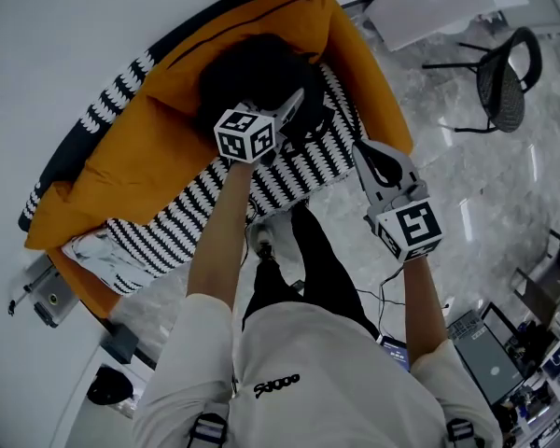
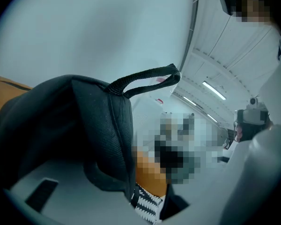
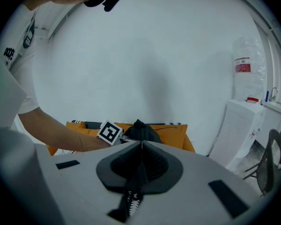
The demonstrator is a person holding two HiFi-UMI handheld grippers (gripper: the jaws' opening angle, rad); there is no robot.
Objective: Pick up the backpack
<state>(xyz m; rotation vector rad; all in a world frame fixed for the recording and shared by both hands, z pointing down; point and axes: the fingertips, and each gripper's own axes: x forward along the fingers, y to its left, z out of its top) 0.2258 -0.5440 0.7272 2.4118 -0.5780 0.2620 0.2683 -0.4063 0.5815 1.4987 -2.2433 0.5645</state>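
Note:
A black backpack (image 1: 252,68) stands on the orange sofa (image 1: 149,147) against the wall. My left gripper (image 1: 287,112) is right at its near side, jaws open. In the left gripper view the backpack (image 2: 61,125) fills the left half, bulging over the left jaw, and its top handle loop (image 2: 145,76) arches free above; the left gripper (image 2: 150,177) is not pressing on it. My right gripper (image 1: 373,157) hangs off the sofa's right front, apart from the bag. In its own view the right gripper (image 3: 140,146) has its jaws shut with nothing between them, and the backpack (image 3: 139,131) shows beyond them.
A black-and-white patterned blanket (image 1: 289,175) covers the sofa seat in front of the bag. A black chair (image 1: 504,73) stands on the marble floor to the right, with a white water dispenser (image 3: 239,130) by the wall. A cluttered desk with a laptop (image 1: 490,362) is at lower right.

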